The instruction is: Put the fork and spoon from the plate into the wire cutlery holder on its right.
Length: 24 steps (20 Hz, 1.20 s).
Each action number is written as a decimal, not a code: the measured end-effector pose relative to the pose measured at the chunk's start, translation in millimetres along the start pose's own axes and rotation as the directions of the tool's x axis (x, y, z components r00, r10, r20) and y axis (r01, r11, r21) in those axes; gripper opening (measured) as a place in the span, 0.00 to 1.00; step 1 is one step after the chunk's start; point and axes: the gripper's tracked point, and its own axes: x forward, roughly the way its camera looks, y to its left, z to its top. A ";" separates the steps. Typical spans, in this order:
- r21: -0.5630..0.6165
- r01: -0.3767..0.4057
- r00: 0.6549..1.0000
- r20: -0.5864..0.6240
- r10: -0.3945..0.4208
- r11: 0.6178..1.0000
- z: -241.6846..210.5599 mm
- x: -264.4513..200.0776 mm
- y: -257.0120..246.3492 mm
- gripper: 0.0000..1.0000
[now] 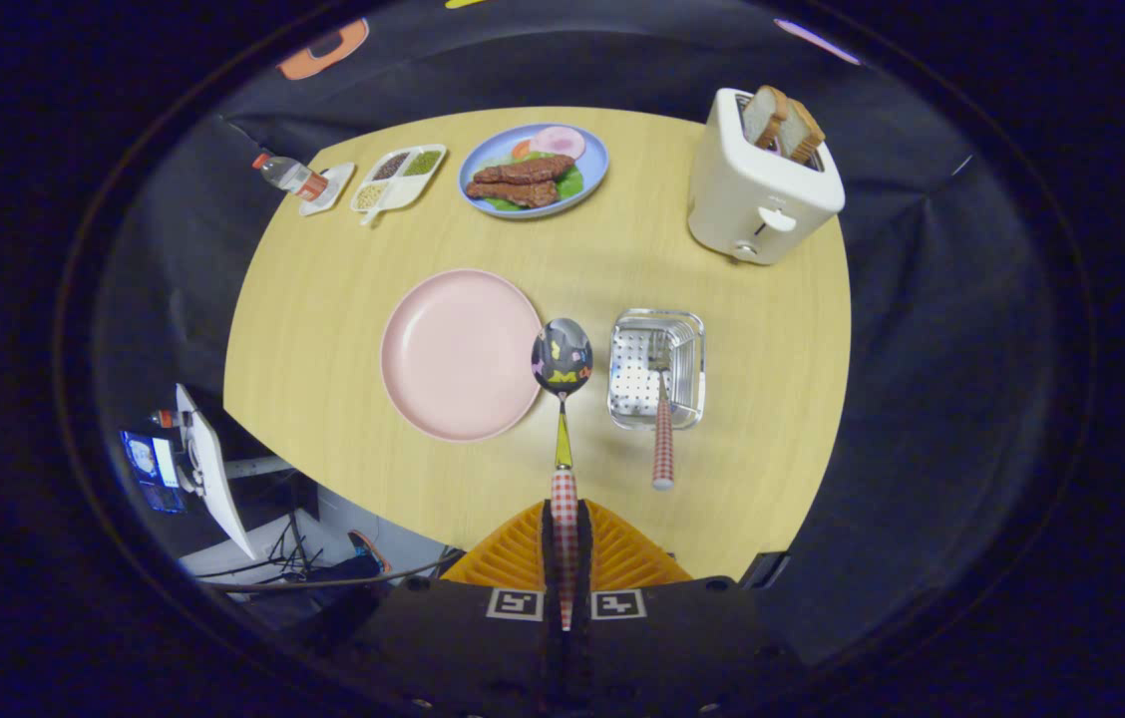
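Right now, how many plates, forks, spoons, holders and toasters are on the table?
Plates: 2, pink plate and blue plate
Forks: 1, fork in the wire holder
Spoons: 1, spoon, gripper jaws shut on its handle
Holders: 1
Toasters: 1, toaster
Total: 6

The gripper (563,538) has two ribbed fingers (513,553). Its dark body carries two square black-and-white markers (515,603).

Bright, even overhead light falls on the worktop (343,329), casting only soft, short shadows. The spoon (562,359) bowl mirrors its surroundings. Fisheye distortion curves the worktop's edges. Focus is sharp centrally, and the dim surroundings soften slightly outward.
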 end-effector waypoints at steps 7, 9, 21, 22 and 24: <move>0.021 0.061 0.986 -0.155 -0.057 0.998 3.8 10.8 -33.0 0.03; 0.041 0.076 0.975 -0.213 -0.066 0.996 7.0 17.5 -37.8 0.03; 0.074 0.117 0.935 -0.343 -0.085 0.990 37.9 49.8 -36.8 0.03; 0.079 0.124 0.930 -0.357 -0.088 0.989 38.0 52.6 -37.1 0.03; 0.089 0.125 0.927 -0.365 -0.084 0.988 40.4 58.2 -36.6 0.04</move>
